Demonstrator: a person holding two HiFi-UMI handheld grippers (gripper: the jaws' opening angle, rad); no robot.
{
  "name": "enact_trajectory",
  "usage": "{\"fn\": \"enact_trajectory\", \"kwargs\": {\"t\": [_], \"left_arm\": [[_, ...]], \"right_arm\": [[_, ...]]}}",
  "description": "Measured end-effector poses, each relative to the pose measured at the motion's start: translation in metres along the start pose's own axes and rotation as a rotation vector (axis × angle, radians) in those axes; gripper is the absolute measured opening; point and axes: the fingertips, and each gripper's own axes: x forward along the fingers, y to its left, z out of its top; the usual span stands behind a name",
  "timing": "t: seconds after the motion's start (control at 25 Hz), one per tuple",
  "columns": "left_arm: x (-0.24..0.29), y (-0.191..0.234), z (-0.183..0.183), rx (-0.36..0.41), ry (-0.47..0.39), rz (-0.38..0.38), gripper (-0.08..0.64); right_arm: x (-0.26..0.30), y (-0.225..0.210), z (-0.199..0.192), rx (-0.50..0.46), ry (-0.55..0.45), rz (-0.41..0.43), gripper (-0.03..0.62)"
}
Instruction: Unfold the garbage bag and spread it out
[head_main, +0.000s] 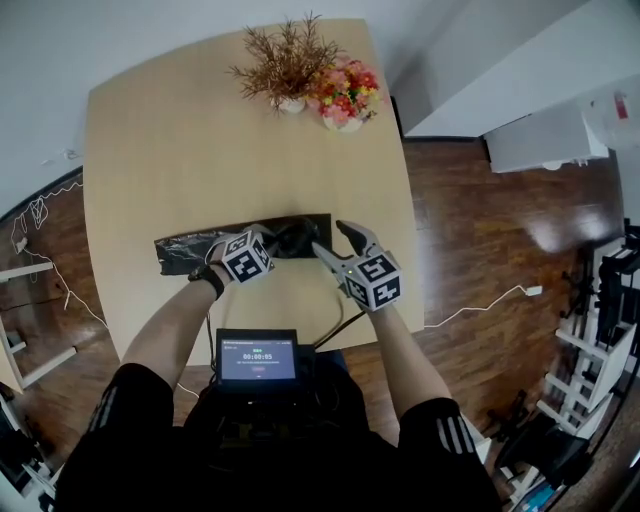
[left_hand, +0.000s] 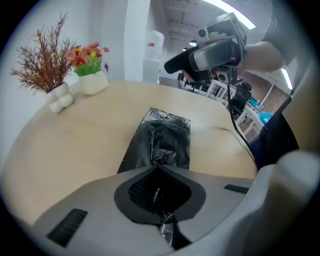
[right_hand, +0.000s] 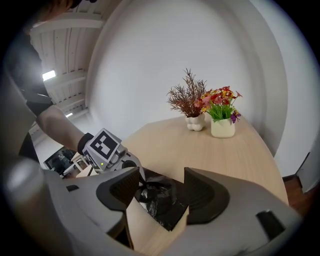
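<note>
The folded garbage bag (head_main: 185, 252) lies flat near the front edge of the bench (head_main: 180, 140). The left claw (left_hand: 160, 197) is clamped on its black film; the right claw (right_hand: 160, 187) stands apart over the bag's end. The film looks light, limp, slippery: best pinched at a loose edge

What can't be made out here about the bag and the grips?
- Head view: middle of the garbage bag, hidden by the left hand-held gripper.
- Left gripper view: how many layers are pinched, buried between shut jaws.
- Right gripper view: whether the open right hand-held gripper touches the bag.
</note>
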Motion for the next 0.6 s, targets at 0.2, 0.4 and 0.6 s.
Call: {"fn": "enact_trajectory", "kwargs": {"t": [0.2, 0.4, 0.6], "left_arm": [[-0.017, 0.002, 0.009, -0.099, -0.058, -0.04, 0.001], [-0.03, 0.017, 0.014, -0.219, -0.152, -0.055, 0.001], [-0.047, 0.027, 0.025, -0.456, -0.272, -0.124, 0.001]], "right_arm": [[0.002, 0.004, -0.002, -0.006, -0.003, -0.003, 0.285], [0.002, 0.013, -0.003, -0.069, 0.001, -0.001, 0.232], [0.006, 0.033, -0.003, -0.096, -0.002, 0.023, 0.212]]}}
